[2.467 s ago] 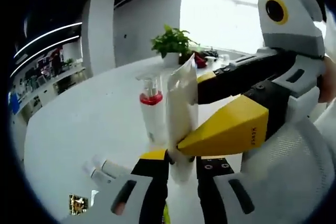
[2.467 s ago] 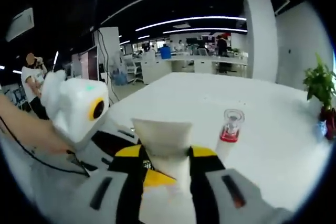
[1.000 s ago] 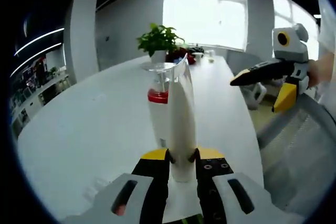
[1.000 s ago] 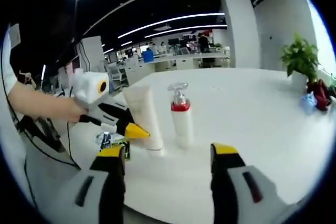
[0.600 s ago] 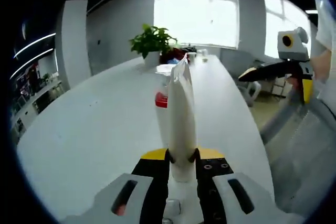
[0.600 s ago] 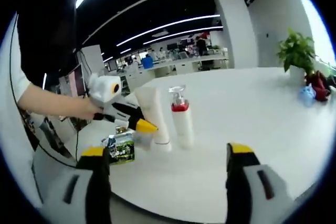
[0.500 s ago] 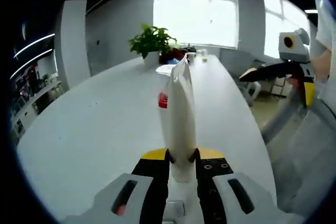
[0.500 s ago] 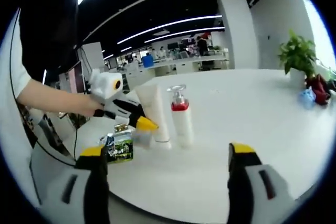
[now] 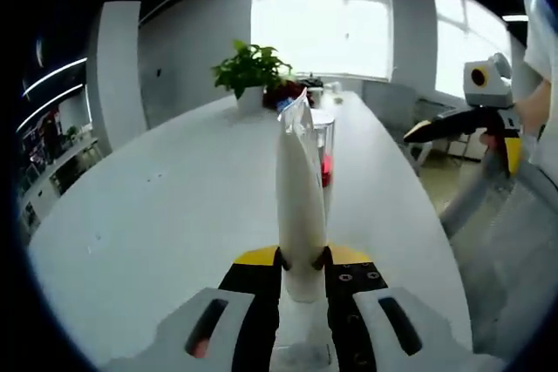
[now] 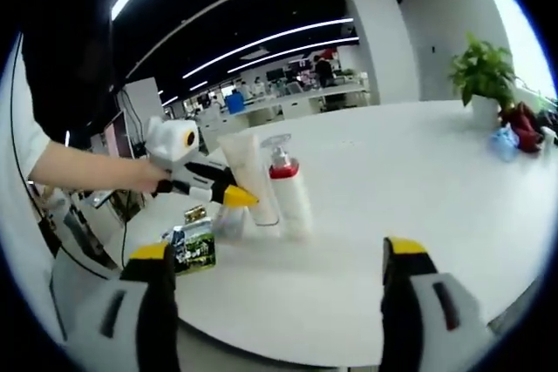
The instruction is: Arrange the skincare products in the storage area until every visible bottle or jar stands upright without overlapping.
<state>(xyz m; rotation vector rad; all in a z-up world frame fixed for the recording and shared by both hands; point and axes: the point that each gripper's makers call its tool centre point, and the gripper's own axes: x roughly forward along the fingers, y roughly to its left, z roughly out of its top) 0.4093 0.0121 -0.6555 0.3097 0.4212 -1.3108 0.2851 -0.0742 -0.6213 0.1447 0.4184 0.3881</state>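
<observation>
In the left gripper view, the big white bench (image 9: 157,215) fills the left and middle of the frame. A green plant (image 9: 250,67) stands in a white pot at the far end, upper middle. At the bottom middle, the left gripper (image 9: 302,260) has its jaws closed tight on the bottom of a white tube (image 9: 300,198), which stands tall and upright in the middle of the frame. Just behind the tube, a little to the right, is a pump bottle (image 9: 323,150) with a clear cap and a red band. At the right edge, the right gripper (image 9: 471,132) is held in the air, well apart from the tube.

In the right gripper view, a person's arm (image 10: 78,167) comes in from the left and holds the left gripper (image 10: 234,198), whose yellow tips touch the white tube (image 10: 248,176) near its base. A small jar with a green label (image 10: 194,244) sits on the bench (image 10: 401,180) at lower left; it looks upright, but it is hard to be sure. The pump bottle (image 10: 288,185) stands upright just to the right of the tube. At the bottom, the right gripper (image 10: 279,259) has its jaws spread wide with nothing between them. The plant (image 10: 479,71) is at the upper right.
</observation>
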